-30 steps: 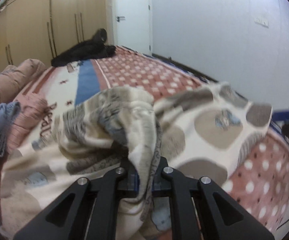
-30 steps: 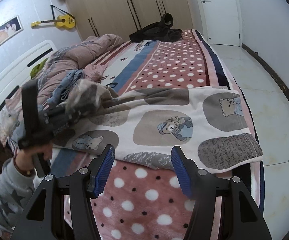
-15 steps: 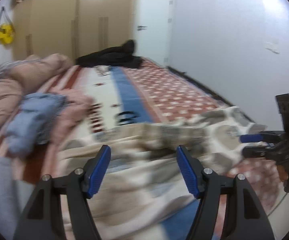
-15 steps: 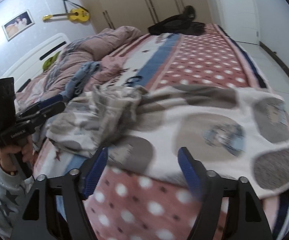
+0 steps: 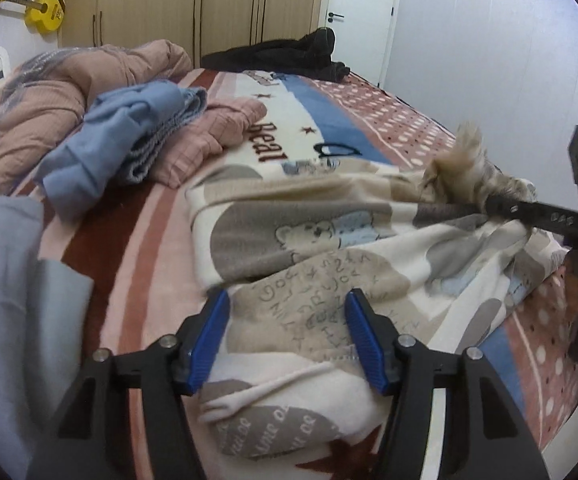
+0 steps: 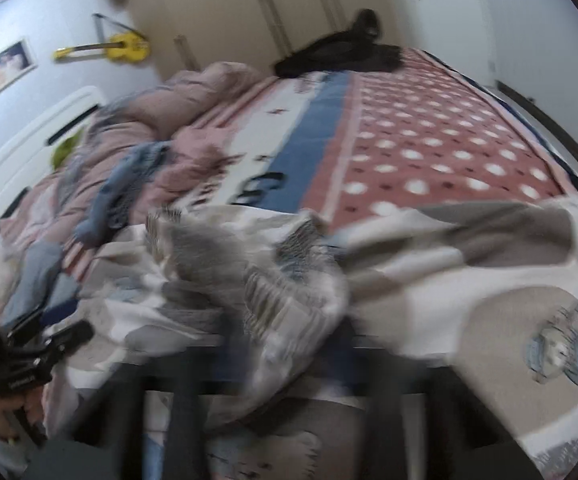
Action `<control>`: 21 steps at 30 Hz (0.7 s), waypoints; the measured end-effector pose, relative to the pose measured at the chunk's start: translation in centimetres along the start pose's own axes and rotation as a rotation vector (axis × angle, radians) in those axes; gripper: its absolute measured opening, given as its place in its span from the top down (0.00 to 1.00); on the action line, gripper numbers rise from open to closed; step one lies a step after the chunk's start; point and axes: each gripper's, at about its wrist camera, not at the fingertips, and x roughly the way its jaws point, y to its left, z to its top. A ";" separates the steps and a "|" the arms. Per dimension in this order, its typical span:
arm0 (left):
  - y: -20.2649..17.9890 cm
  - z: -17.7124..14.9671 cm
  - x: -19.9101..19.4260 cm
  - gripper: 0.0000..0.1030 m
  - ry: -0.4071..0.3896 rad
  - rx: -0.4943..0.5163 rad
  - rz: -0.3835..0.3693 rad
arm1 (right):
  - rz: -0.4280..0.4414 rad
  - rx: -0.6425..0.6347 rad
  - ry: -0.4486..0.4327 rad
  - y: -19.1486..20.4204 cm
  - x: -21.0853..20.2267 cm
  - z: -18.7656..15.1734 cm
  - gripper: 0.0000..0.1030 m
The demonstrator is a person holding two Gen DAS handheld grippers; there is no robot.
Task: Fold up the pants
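Between parted left tongs (image 5: pixel 287 338): pants (image 5: pixel 329 256); right tongs (image 5: pixel 489 202) pinch them.

Blurred view: right gripper (image 6: pixel 285 364) has just closed on bunched bear-print pants (image 6: pixel 509 280) lying across the polka-dot bed (image 6: pixel 429 140).

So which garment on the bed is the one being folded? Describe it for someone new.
Start at the bed with its dotted pink cover. Near its front edge lie the pants, cream fleece with grey patches and teddy bears. The blue clothes and pink clothes beside them are plain.
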 end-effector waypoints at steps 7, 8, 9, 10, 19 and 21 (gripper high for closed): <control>-0.1 -0.6 -0.2 0.46 0.011 0.018 -0.019 | 0.026 0.042 0.045 -2.2 -3.0 -3.1 0.87; -0.1 -0.6 -0.2 0.46 0.013 0.022 -0.018 | 0.028 0.035 0.050 -2.1 -3.1 -3.6 0.87; -0.1 -0.7 -0.2 0.46 0.017 0.027 -0.019 | 0.024 0.024 0.058 -2.0 -3.2 -4.2 0.88; -0.2 -0.7 -0.2 0.46 0.022 0.031 -0.019 | 0.020 0.019 0.062 -2.0 -3.2 -4.5 0.87; -1.1 2.2 -3.9 0.45 -0.078 0.023 -0.102 | -0.025 -0.060 -0.070 -0.6 -7.4 -2.5 0.61; -1.9 2.6 -3.3 0.45 -0.066 0.031 -0.137 | 0.025 -0.068 -0.084 -0.1 -7.8 -1.7 0.61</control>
